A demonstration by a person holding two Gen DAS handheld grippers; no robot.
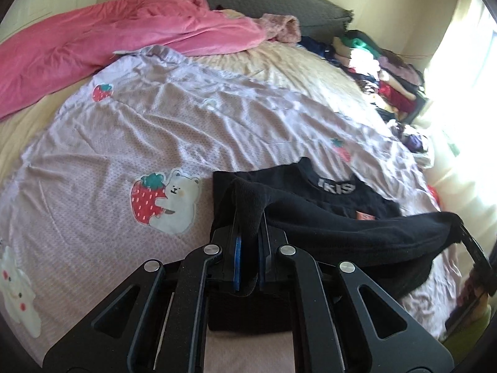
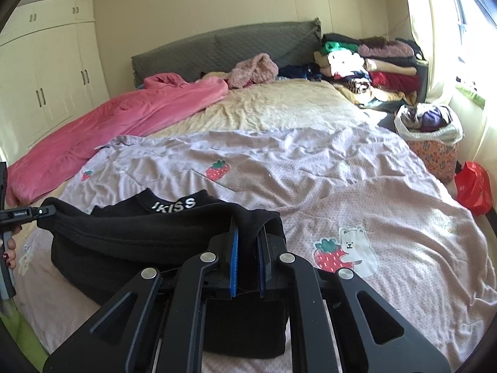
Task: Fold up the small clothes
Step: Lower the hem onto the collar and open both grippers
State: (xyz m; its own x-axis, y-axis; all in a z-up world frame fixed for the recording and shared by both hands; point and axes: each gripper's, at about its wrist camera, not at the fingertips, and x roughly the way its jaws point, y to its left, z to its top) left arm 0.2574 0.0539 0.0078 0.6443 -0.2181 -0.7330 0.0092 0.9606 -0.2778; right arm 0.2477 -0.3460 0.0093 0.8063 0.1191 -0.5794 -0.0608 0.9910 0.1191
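I see a bedroom in a home. The bed [image 2: 279,105] fills most of the room and has a grey padded headboard [image 2: 223,46]. On the bed lies a lilac cover [image 2: 310,168] with strawberries and bears, and beside it a pink blanket [image 2: 124,115]. Left of the bed stand cream wardrobe doors [image 2: 46,71]. At the head of the bed, on its right, is a pile of clothes [image 2: 372,65], near a bright window [image 2: 472,15].

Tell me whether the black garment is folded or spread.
Mid-fold: both tools hold one edge of the black garment raised over the part on the bed.
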